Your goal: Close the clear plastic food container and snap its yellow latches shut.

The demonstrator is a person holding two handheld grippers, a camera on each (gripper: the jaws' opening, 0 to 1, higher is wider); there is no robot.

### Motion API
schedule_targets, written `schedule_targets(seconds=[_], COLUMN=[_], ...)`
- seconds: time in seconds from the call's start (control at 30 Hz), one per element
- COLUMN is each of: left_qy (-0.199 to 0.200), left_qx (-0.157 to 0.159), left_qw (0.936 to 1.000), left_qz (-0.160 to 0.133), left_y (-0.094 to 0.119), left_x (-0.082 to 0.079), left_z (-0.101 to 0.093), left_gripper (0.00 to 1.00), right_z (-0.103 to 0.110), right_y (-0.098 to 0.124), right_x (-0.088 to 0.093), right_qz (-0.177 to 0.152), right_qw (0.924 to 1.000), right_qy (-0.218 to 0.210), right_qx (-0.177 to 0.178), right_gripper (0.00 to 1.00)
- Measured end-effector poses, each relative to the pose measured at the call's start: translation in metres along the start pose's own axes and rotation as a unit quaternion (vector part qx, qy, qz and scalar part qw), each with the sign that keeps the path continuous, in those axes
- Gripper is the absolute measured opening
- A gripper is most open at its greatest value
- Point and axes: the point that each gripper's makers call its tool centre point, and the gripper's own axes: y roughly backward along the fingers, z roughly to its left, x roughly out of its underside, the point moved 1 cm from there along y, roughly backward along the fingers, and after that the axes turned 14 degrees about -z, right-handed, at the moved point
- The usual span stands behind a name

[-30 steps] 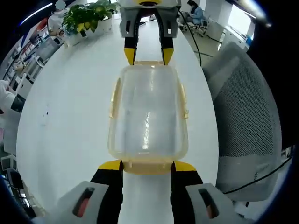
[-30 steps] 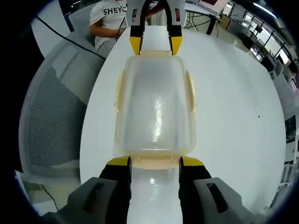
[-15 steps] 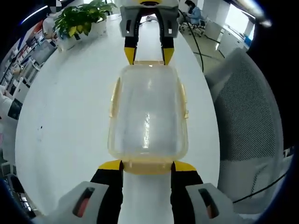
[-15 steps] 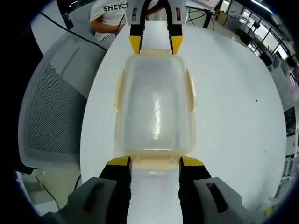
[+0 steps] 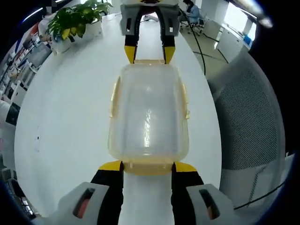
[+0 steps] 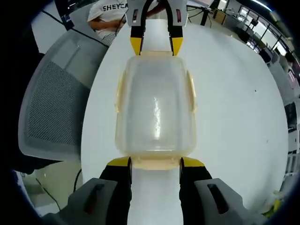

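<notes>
The clear plastic container (image 5: 149,112) with its lid on lies lengthwise over the white table (image 5: 65,103), held at both short ends. My left gripper (image 5: 147,166) is shut on the near end latch (image 5: 148,165), one jaw at each corner. The right gripper (image 5: 149,54) grips the far end in the same way. In the right gripper view the container (image 6: 156,110) runs away from my right gripper (image 6: 155,162) to the left gripper (image 6: 156,47) at the top. Pale yellow side latches (image 5: 114,98) (image 5: 183,101) lie along the long sides.
A potted plant (image 5: 77,21) stands at the table's far left. A grey mesh chair (image 5: 248,117) sits beside the table edge, and appears as the chair (image 6: 56,108) in the right gripper view. A person in a white T-shirt (image 6: 110,9) sits beyond the table's end.
Both views have drifted a little over the table, so the plant and chair slide in the picture. The container stays fixed between the two grippers and their hold is the same.
</notes>
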Motion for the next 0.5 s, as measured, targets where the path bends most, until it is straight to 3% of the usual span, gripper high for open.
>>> schedule_targets(seconds=[0.27, 0.5], left_qy=[0.004, 0.005], left_qx=[0.003, 0.005], left_qw=[0.9999, 1.0], left_qz=[0.01, 0.0], left_y=[0.0015, -0.0004], left_x=[0.0076, 0.0027], left_z=[-0.0003, -0.0029], left_gripper=[0.34, 0.35], right_z=[0.0012, 0.0031], right_y=[-0.0042, -0.0024], right_x=[-0.0056, -0.0002], right_qz=[-0.008, -0.006], right_qw=[1.0, 1.0], right_qy=[0.003, 0.002], right_qx=[0.001, 0.002], right_gripper=[0.36, 0.36])
